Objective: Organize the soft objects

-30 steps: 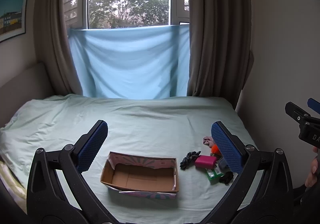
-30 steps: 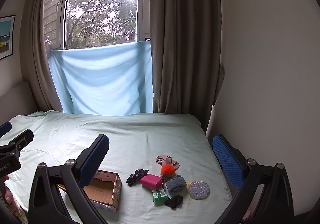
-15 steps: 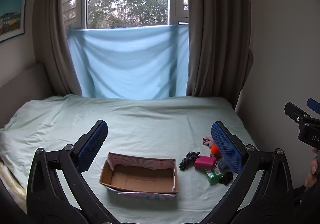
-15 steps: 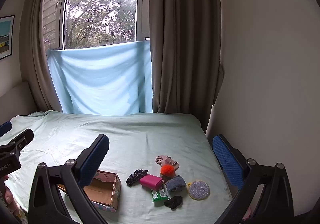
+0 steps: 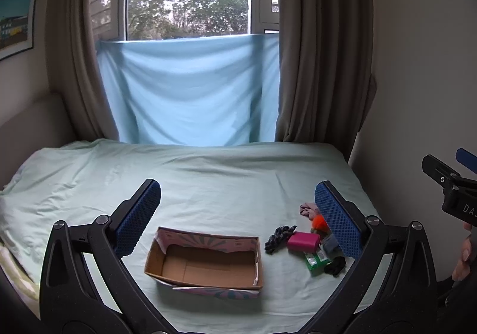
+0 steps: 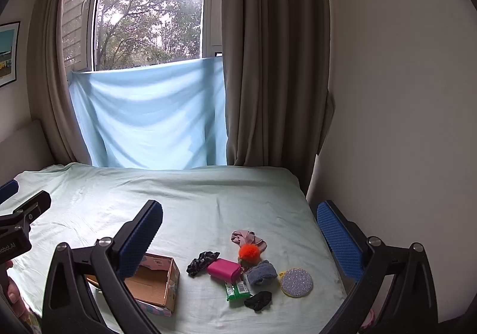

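Hovering both grippers above the near edge of the bed (image 6: 208,191), nothing held in either. Left gripper (image 5: 238,214): jaws wide apart, empty. Right gripper (image 6: 240,232): jaws wide apart, empty too.

Cardboard box (image 5: 205,262) sits open and bare inside, toward the near edge of the bed, straight ahead of my left gripper and framed between its fingers. Its long axis runs side to side across my view.

Soft objects lie in a loose cluster to the right of the box, closer to the bed's right edge: dark scrunchie (image 6: 201,262) nearest the box, pink pouch (image 6: 224,270) touching or just beside it, orange pompom (image 6: 249,251), pink cloth (image 6: 247,238) behind that, grey sock (image 6: 262,273), green packet (image 6: 237,290), black scrunchie (image 6: 258,300), glittery round pad (image 6: 297,281) farthest right.

Key relation: the cluster falls between my right gripper's fingers and ahead of it; from the left wrist view it sits off to the right, partly hidden by that gripper's right finger. I judge the right gripper is the nearer one for the first pick, then a carry leftward to the box. No sorting done yet, by the look of it. The items crowd each other, so I'd risk grabbing two at once.
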Demonstrator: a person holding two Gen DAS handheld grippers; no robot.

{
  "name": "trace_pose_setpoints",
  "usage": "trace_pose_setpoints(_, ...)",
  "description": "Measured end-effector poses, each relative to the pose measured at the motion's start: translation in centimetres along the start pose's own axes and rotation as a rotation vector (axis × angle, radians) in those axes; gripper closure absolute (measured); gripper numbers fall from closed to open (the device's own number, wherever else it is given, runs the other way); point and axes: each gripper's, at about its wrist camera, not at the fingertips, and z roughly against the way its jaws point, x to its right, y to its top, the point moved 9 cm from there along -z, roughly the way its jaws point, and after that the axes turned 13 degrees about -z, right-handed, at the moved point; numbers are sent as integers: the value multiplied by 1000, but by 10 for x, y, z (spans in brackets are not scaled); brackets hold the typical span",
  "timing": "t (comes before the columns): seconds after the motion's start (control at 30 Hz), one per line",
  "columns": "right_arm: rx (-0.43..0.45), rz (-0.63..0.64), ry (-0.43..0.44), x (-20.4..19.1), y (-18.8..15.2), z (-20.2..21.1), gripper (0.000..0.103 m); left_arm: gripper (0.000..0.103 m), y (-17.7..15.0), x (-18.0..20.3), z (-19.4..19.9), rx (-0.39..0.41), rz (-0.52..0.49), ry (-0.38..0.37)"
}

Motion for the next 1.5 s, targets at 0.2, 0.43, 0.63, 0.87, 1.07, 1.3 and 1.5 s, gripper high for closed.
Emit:
trace_pose_setpoints(0.2, -7, 1, 0, -1, -1, -3, 0, 0, -1, 2, -7, -16, 5, -6)
trace_pose_setpoints(0.43, -33, -8, -20, 15, -9, -13, 0, 0, -12, 21, -37, -91, 40, -56)
trace_pose_setpoints(0.63, -97, -1, -43, 54, -31, -43, 0, 0, -37, 66, -88, -225, 96, -115)
trace_pose_setpoints(0.87, -221, 8, -53, 112, -68, -104, 0, 0, -78, 137, -160, -395, 84, -171)
trace_pose_setpoints(1.07, -315, 50, -35, 143, -103, -161, 0, 0, -128, 187, -230, -564, 117, -229)
trace_pose_setpoints(1.3, -427, 99, 20, 155, -153, -231, 0, 0, -185, 225, -322, -774, 285, -269)
trace_pose_setpoints(1.5, -512, 147, 55, 153, -199, -295, 0, 0, -232, 248, -383, -954, 411, -270)
